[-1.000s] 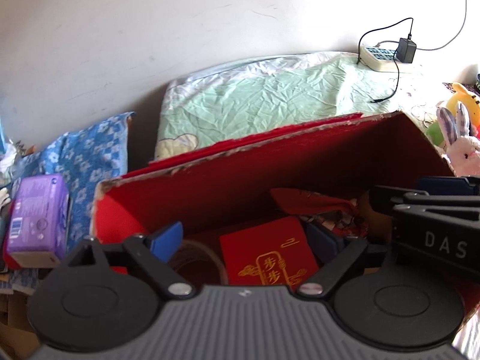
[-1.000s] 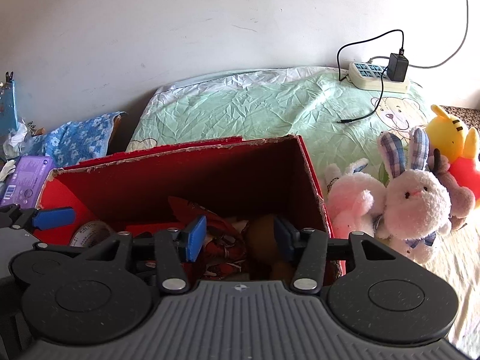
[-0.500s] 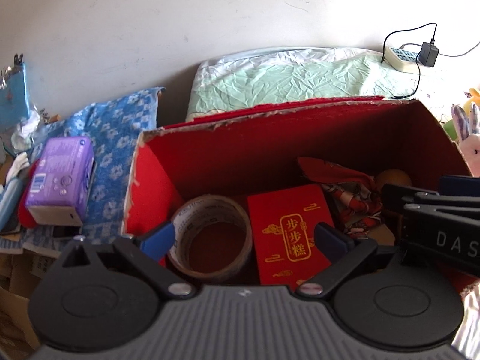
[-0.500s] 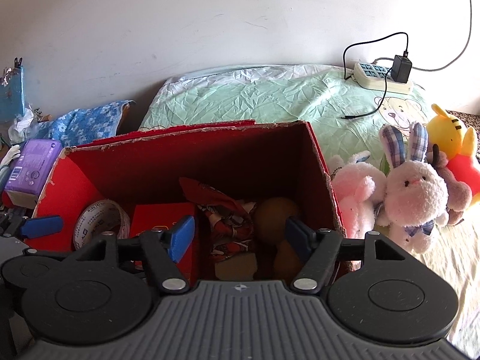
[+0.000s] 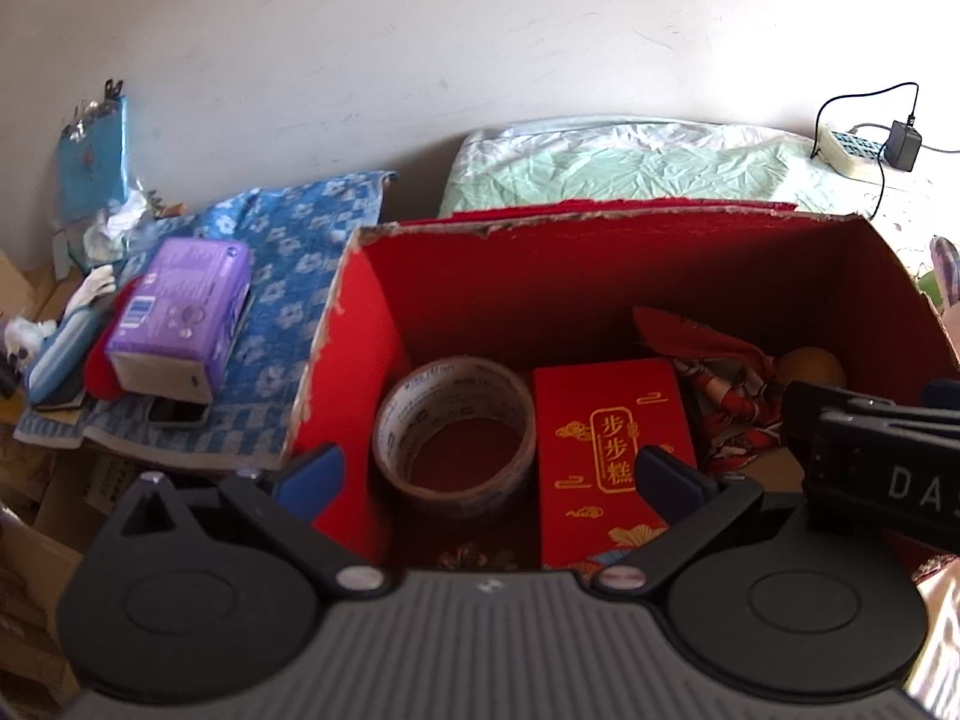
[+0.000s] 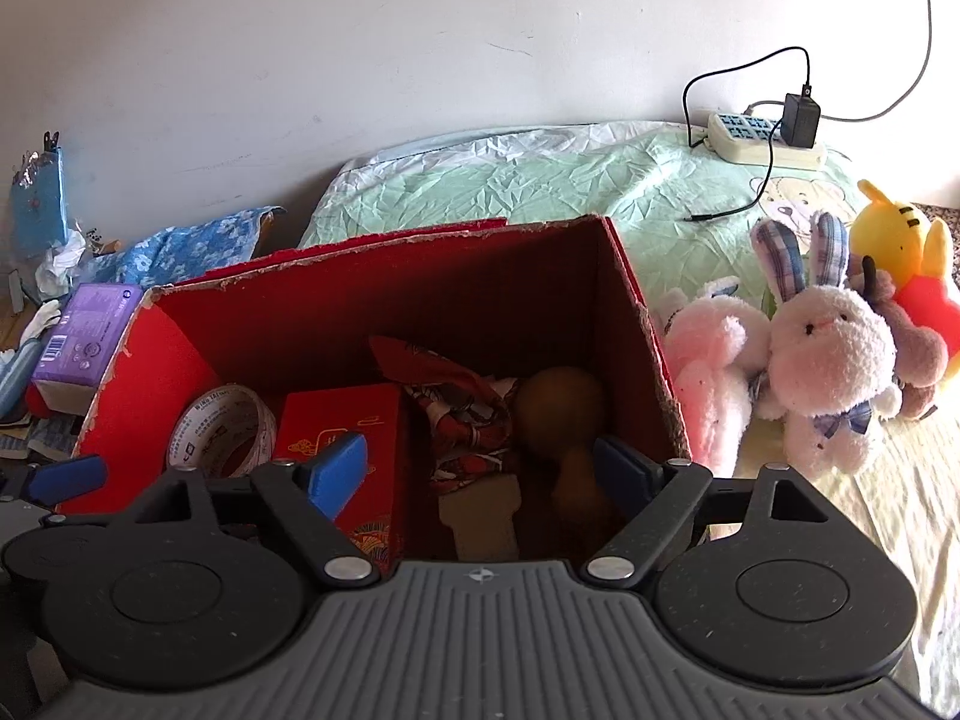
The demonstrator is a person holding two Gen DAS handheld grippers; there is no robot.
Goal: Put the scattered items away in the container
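**Box nearly full, loose items still outside**

Bedding surrounds the red box (image 5: 600, 276). At nine o'clock a purple pack (image 5: 180, 312) lies outside. Inside sit the tape roll (image 5: 453, 432) and red packet (image 5: 612, 450). Left hand-held gripper (image 5: 489, 471) and right hand-held gripper (image 6: 480, 471) have just opened, empty. Plush rabbits (image 6: 828, 354) at three o'clock could topple if nudged.

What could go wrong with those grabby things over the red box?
1. The left hand-held gripper and right hand-held gripper, jaws just opened and empty, hang side by side over the red box; they might bump.
2. The plush bunny leans beside the box wall; reaching for it could topple its neighbours.
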